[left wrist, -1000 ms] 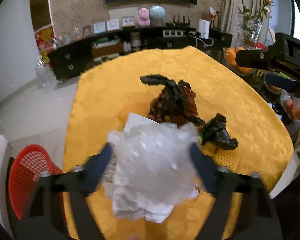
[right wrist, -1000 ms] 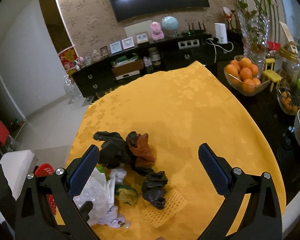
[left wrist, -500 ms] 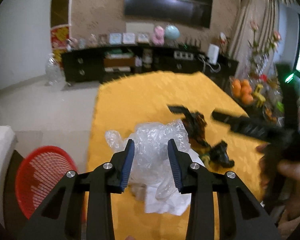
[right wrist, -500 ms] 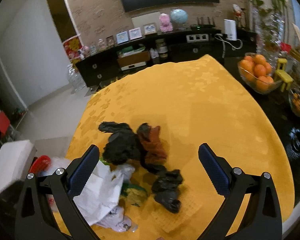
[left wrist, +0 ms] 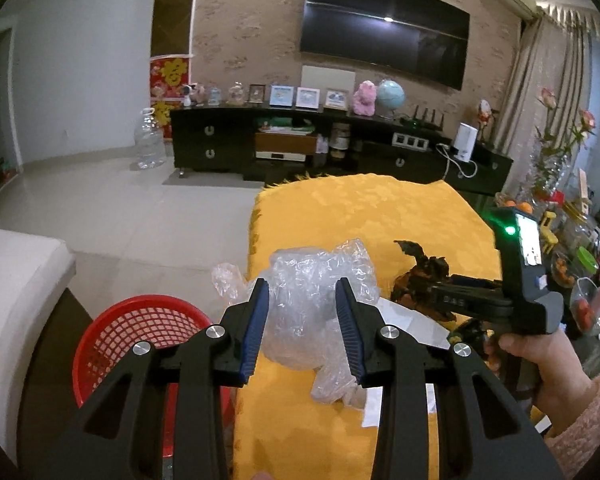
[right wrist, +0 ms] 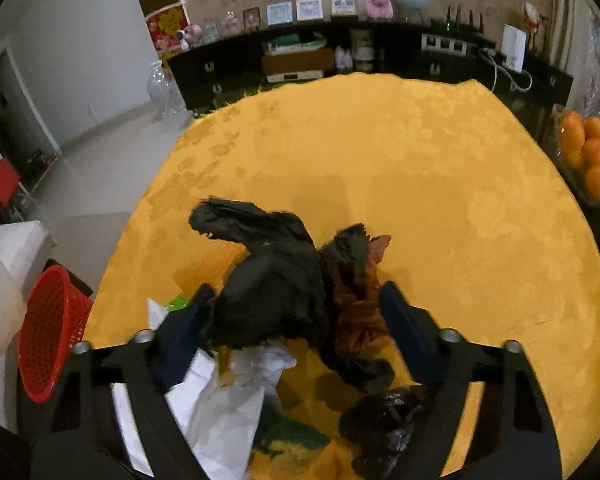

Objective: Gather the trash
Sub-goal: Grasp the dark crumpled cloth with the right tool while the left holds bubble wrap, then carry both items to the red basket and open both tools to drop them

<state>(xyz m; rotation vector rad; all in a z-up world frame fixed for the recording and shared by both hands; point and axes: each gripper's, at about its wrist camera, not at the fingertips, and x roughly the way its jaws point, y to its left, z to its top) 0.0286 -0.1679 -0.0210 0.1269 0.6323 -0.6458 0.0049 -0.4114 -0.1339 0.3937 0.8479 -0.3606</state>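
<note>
A desk [right wrist: 440, 184] covered by a yellow patterned cloth fills most of both views, with pale floor tiles and a long dark cabinet seen beyond its far edge. A red mesh basket [left wrist: 140, 332] is seen off the left edge of the desk, lower than the desk top; in the right wrist view it [right wrist: 52, 328] is tilted by the lens at the left margin. The left gripper [left wrist: 302, 324] is clamped on a crumpled wad of clear plastic wrap [left wrist: 308, 292], which is held up between the blue pads, close to the desk's left edge and to the right of the basket. The right gripper [right wrist: 296, 328] is pointed down at a heap of trash on the near part of the desk, and its jaws are closing around a crumpled black bag [right wrist: 272, 288] and a rust-brown wrapper [right wrist: 360, 304] lying against it; whether the pads are yet touching them cannot be told. White paper [right wrist: 224, 408] is seen below the black bag, just in front of the gripper body, and a smaller black plastic lump [right wrist: 384, 420] is lying to its right. In the left wrist view the right gripper's black handle is seen gripped by a hand [left wrist: 540, 364] in a pink sleeve. A bowl of oranges [right wrist: 588, 152] is placed at the right edge.
</note>
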